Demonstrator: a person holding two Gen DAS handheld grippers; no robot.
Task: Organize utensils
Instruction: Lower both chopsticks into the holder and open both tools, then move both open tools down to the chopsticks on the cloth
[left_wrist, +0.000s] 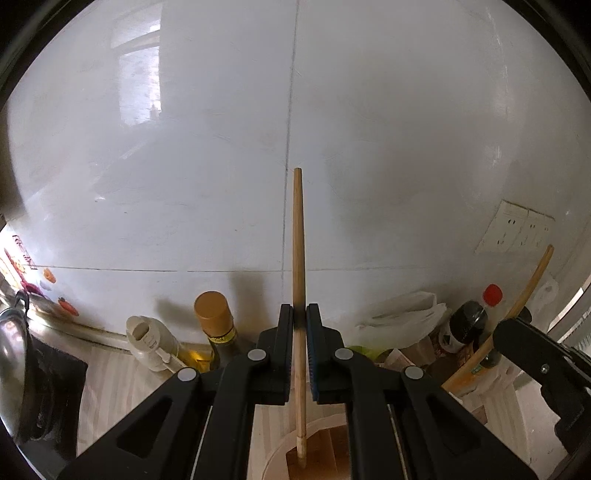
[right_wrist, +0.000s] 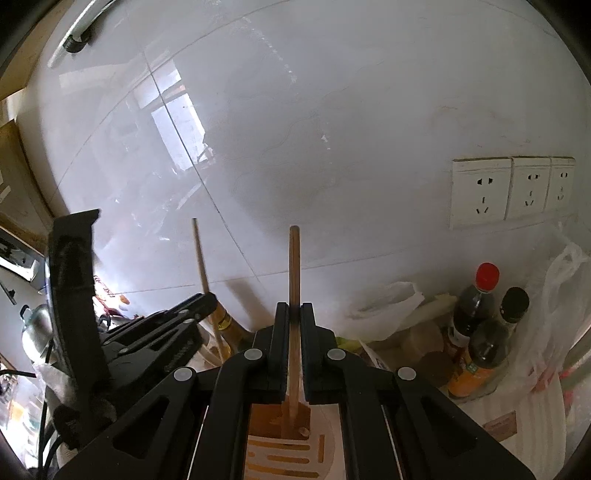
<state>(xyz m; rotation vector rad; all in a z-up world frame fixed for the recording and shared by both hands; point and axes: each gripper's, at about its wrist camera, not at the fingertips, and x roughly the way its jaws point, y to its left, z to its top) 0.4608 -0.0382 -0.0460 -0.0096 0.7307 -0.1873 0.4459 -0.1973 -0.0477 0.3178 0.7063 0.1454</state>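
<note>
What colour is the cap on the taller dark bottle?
Red cap, clearest in the right wrist view.

the white tiled wall (left_wrist: 369, 147) ahead stands bare and open above, while low down bottles (right_wrist: 476, 332), a plastic bag (right_wrist: 380, 306), a gold-capped bottle (left_wrist: 216, 317) and a pot (left_wrist: 14, 354) crowd the counter's back edge.
</note>
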